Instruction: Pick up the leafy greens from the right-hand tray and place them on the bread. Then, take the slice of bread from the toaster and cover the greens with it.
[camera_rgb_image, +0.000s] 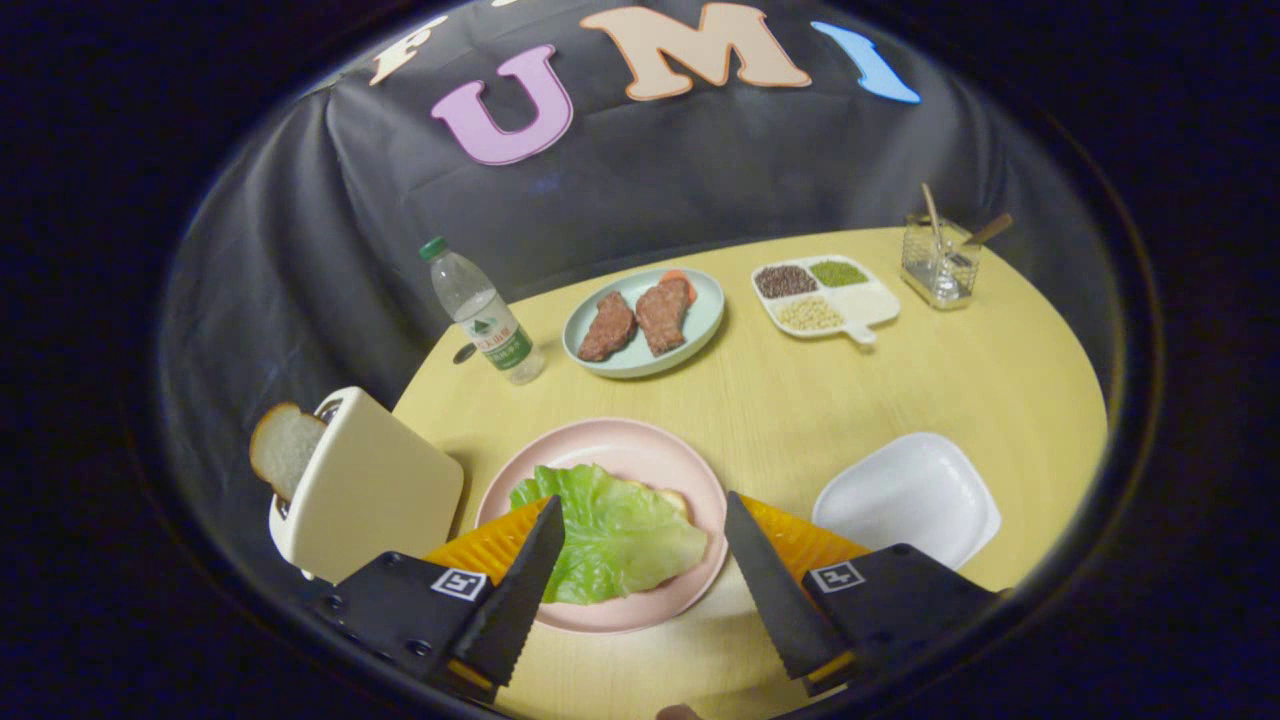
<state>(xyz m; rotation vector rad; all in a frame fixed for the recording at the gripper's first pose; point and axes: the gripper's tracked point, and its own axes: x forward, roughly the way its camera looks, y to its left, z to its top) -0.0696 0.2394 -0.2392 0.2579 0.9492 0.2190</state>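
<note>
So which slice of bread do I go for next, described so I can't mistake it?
Start at the pink plate between the open gripper's fingers, where the leafy greens already lie on bread. Beside it stands the cream toaster, tilted in this view. The slice of bread pokes out of its top slot: round, pale, and the one piece not covered by greens.

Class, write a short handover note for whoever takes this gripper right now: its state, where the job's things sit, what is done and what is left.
Gripper: open, holding nothing, fingers spread either side of the pink plate.
Leafy greens: lying on the bread on that plate, between the fingers.
Right-hand tray: white, nothing on it.
Toaster: beside the plate, bread slice sticking out of its slot.
Done: greens placed on the bread.
Left: take the slice from the toaster and cover the greens with it.
</note>
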